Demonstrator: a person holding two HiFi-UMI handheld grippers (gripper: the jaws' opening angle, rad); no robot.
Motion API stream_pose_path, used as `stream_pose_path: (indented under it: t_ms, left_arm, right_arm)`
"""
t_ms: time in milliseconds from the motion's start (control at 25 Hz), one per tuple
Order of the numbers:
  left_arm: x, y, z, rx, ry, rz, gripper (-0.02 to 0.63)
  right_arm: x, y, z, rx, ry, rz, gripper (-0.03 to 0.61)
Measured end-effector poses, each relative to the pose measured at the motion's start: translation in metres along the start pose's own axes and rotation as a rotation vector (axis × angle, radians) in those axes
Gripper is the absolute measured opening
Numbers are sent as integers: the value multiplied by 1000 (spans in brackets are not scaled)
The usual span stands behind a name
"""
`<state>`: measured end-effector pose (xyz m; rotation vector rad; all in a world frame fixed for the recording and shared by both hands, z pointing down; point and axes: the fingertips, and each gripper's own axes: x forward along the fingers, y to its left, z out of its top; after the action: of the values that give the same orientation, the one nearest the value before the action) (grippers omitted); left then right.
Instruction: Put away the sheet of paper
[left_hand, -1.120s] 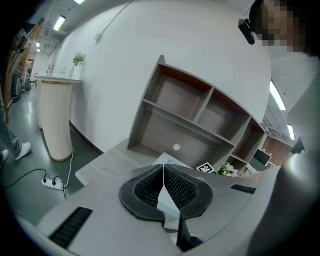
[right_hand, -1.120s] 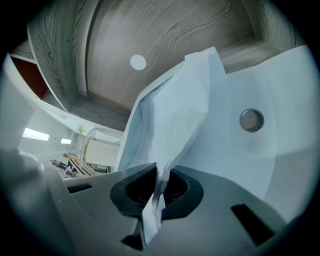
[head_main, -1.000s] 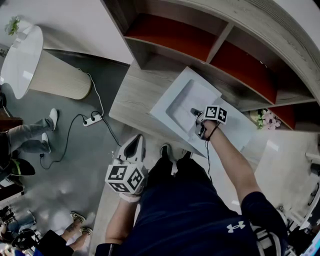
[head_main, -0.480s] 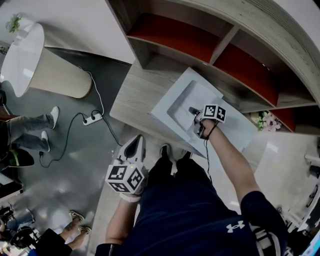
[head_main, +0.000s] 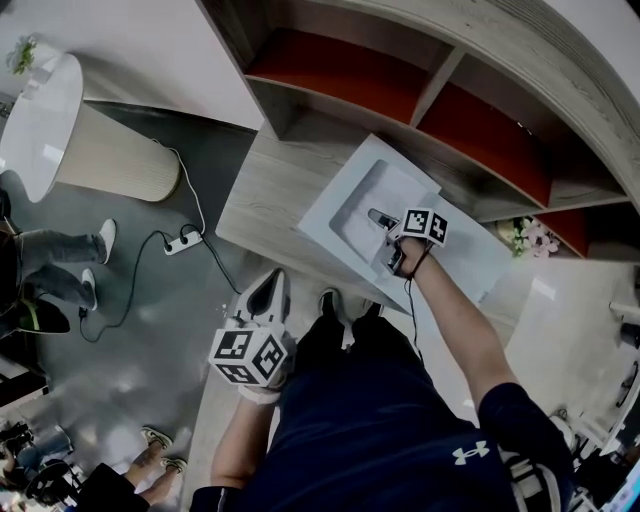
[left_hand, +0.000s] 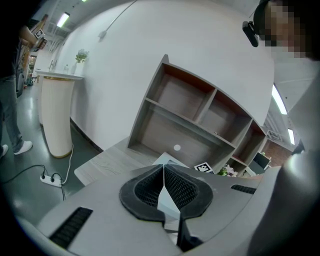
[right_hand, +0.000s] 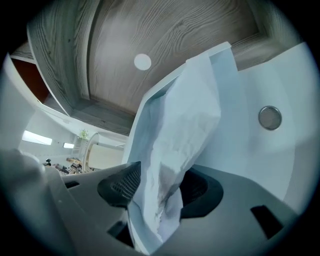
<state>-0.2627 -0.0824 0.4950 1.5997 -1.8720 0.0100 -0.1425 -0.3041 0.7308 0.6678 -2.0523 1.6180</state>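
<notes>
The desk (head_main: 270, 190) carries a white tray (head_main: 340, 205). My right gripper (right_hand: 160, 192), clamped a second ago, is opening over it. The paper (right_hand: 185, 125) stands loose between the jaws, so it's nearly put away. The left gripper (left_hand: 164, 187) hangs closed.

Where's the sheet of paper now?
In the right gripper view, the sheet of paper stands between the opening right tongs, over the white tray.
</notes>
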Motion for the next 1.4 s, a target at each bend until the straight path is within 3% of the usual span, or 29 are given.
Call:
stream_pose_path:
  t_ms: [240, 440, 560, 640, 760, 880, 1120, 1400]
  left_arm:
    - [12, -15, 2, 23, 9, -49, 17]
    - [27, -35, 6, 59, 23, -105, 17]
    - [38, -50, 7, 83, 32, -147, 17]
    - [45, -61, 9, 101, 39, -179, 17]
    - [56, -80, 11, 128, 48, -232, 17]
    - [63, -100, 14, 149, 44, -273, 17]
    - [70, -130, 26, 188, 28, -342, 17]
    - [64, -166, 63, 265, -49, -404, 17]
  right_arm:
    - [-38, -23, 4, 34, -80, -51, 221]
    - [-85, -31, 13, 59, -172, -29, 221]
    - [-122, -20, 21, 14, -244, 0, 221]
    - [-150, -4, 28, -54, -308, 10, 218]
    - [-200, 19, 41, -175, -450, -27, 113]
    - [-251, 44, 56, -300, -585, -52, 48]
    - [-327, 94, 60, -526, -752, -126, 28]
    - [-395, 170, 55, -852, -979, -217, 18]
